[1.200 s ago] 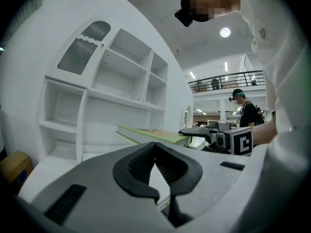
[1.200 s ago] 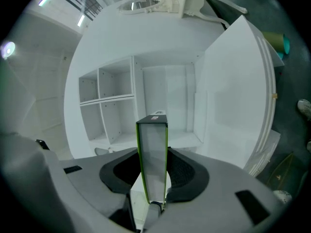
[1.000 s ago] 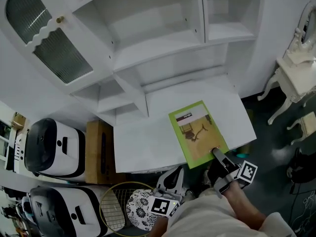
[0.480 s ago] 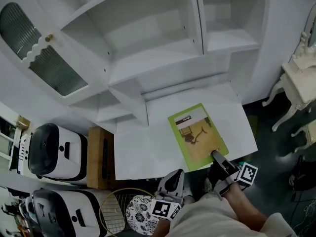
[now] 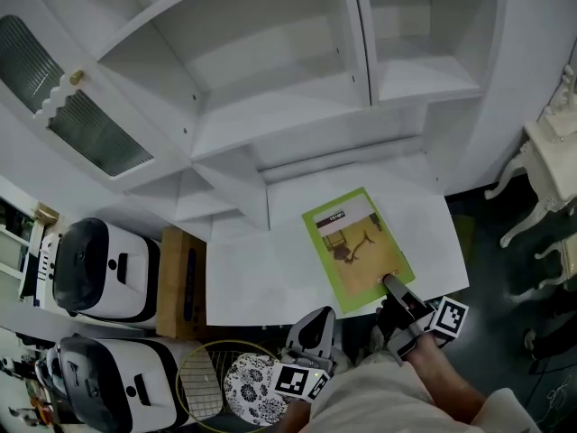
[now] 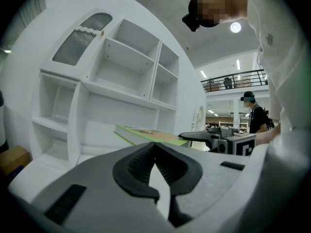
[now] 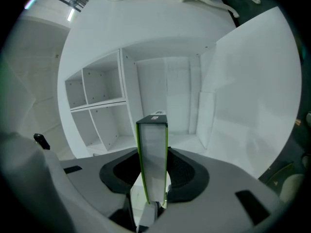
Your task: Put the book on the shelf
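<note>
**Head view:** The green book [image 5: 353,246] lies flat at centre frame, over the white counter [image 5: 252,287] below the shelf unit [image 5: 270,70]. At lower right, the right gripper [image 5: 395,287] has its fingers closed on the book's near corner. The left gripper [image 5: 313,330] sits at bottom centre, apart from the book.

**Left gripper view:** The left gripper [image 6: 155,147] has its fingers together at the tips, with nothing between them. Beyond them at centre frame the book [image 6: 146,134] shows edge-on and level. The right gripper [image 6: 214,139] is clamped on the book's right end.

**Right gripper view:** The book [image 7: 152,149] stands as a narrow upright strip at centre frame, its page edge toward the camera. It sits between the fingers of the right gripper [image 7: 152,181]. The pads press on both covers, so the opening is only as narrow as the book is thick. Open shelf compartments [image 7: 95,98] show at centre left.
</note>
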`<state>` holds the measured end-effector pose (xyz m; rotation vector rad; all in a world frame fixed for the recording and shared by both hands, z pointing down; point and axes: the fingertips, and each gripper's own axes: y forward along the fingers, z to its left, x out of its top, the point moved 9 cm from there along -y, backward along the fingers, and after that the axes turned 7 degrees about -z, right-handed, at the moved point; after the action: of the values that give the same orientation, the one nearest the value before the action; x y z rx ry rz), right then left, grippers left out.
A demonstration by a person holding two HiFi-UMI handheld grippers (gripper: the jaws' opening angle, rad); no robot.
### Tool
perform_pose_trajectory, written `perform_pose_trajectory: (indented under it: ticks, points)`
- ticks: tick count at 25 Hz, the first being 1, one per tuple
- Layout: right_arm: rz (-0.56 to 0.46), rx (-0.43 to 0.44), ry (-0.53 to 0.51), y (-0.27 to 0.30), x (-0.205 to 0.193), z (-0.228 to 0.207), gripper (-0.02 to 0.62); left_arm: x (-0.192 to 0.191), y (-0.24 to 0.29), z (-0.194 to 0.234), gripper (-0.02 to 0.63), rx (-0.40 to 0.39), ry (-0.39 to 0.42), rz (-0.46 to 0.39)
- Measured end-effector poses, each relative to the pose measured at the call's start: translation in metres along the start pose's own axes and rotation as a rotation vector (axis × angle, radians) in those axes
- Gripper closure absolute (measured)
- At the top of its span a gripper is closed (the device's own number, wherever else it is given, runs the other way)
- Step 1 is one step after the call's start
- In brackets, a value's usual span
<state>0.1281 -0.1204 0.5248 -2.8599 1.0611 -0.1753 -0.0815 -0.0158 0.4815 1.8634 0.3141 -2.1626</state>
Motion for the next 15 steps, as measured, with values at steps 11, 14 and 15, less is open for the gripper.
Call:
perform_pose_trajectory:
  ticks: [11, 14, 15]
  points:
    - [-0.017, -0.020, -0.001, 0.021, -0.011, -0.006, 0.442, 0.006, 0.000, 0.029, 0.603, 0.001, 0.026, 0.008]
    - [-0.032, -0.026, -0.007, 0.022, -0.016, -0.003, 0.442, 0.007, 0.000, 0.037, 0.603, -0.018, 0.033, 0.008]
    - [-0.036, -0.028, -0.003, 0.023, -0.017, -0.002, 0.442, 0.007, 0.001, 0.041, 0.603, -0.024, 0.036, 0.008]
